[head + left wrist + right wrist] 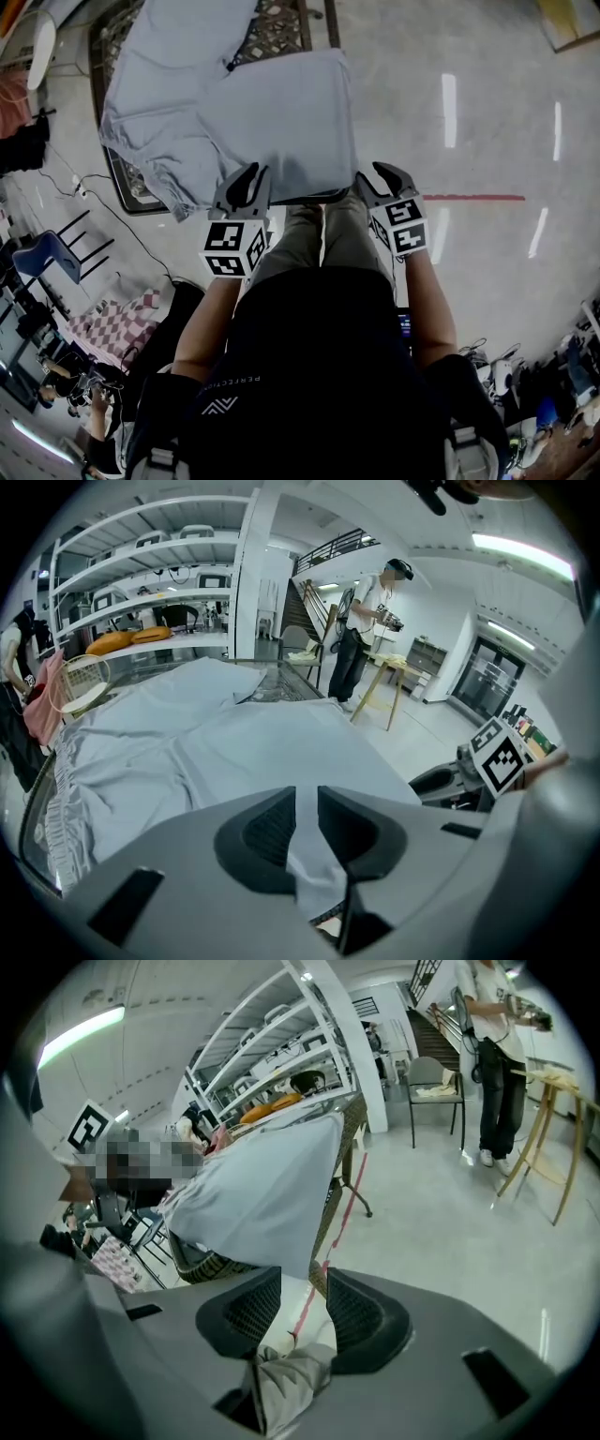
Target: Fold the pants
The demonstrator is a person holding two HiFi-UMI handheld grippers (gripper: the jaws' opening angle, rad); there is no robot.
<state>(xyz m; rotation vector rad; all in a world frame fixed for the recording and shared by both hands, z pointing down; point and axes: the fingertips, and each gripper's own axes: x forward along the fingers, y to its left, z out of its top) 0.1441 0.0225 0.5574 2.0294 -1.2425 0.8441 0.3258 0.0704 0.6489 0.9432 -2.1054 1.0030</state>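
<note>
Light grey-blue pants (pixel 234 112) lie spread on a low wicker table (pixel 281 28), with a folded part overhanging its near edge. My left gripper (pixel 246 183) holds the near edge of the fabric. In the left gripper view the cloth (pixel 234 752) runs down through the narrow gap of the left gripper (pixel 307 817), pinched. My right gripper (pixel 380 178) is at the fold's near right corner. In the right gripper view the pants (pixel 262 1194) corner hangs just beyond the right gripper (pixel 305 1302), whose jaws stand apart with only floor showing between them.
A red tape line (pixel 478 198) runs across the floor to the right. A blue chair (pixel 42 255) stands at the left. A person (pixel 361 639) stands by a wooden stool (pixel 389 682), with shelves (pixel 141 583) behind the table. A grey chair (pixel 431 1082) stands by the stairs.
</note>
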